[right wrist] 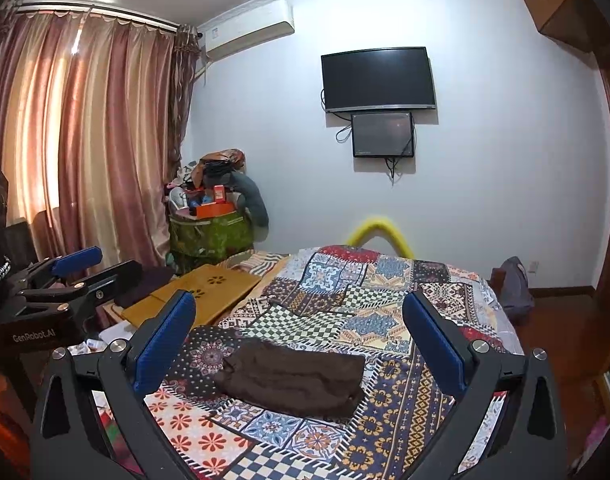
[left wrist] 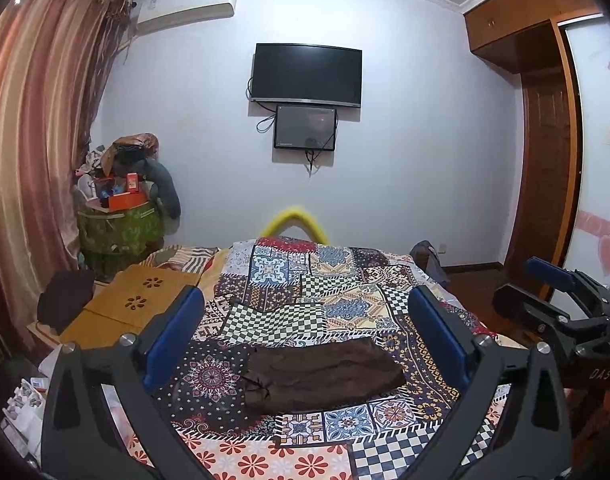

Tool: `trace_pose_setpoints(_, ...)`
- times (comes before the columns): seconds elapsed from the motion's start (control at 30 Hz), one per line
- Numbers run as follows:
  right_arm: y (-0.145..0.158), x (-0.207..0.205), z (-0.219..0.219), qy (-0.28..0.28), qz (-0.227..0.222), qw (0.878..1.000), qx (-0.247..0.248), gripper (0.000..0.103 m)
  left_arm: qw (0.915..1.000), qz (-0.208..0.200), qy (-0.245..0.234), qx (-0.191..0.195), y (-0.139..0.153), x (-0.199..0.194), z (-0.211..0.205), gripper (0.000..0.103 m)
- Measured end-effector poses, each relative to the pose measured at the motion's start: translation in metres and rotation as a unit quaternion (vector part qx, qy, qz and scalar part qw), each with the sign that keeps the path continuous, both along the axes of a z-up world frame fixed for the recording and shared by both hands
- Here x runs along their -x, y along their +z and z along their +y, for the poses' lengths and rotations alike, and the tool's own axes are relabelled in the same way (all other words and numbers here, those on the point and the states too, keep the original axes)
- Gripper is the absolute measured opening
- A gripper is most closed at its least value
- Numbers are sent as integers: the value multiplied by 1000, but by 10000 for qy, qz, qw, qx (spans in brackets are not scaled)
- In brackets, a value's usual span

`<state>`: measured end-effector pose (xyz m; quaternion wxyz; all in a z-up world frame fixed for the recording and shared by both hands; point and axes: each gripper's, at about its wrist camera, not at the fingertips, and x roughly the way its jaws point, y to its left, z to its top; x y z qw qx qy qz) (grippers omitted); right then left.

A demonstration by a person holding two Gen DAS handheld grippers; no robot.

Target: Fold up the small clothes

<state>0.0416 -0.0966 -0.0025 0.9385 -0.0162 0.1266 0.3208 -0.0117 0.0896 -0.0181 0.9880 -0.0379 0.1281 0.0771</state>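
A small dark brown garment point(left wrist: 321, 376) lies folded into a flat rectangle on the patchwork bedspread point(left wrist: 305, 280). It also shows in the right wrist view point(right wrist: 293, 380). My left gripper point(left wrist: 305, 312) is open and empty, held above and behind the garment. My right gripper point(right wrist: 299, 312) is open and empty, also above the garment and apart from it. The right gripper shows at the right edge of the left wrist view point(left wrist: 561, 300). The left gripper shows at the left edge of the right wrist view point(right wrist: 73, 276).
A wooden lap table point(left wrist: 133, 304) with a dark cloth point(left wrist: 65, 300) on it sits left of the bed. A cluttered green basket point(left wrist: 121, 232) stands by the curtain point(left wrist: 33, 140). A wardrobe point(left wrist: 545, 160) and a bag point(right wrist: 513, 284) are on the right.
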Motion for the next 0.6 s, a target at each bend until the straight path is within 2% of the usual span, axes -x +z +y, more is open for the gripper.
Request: trace_pose_setpoints(0.6, -1, -2, -2, -20, 85, 9999, -71, 103, 10000, 0, -13, -9, -1, -2, 3, 103)
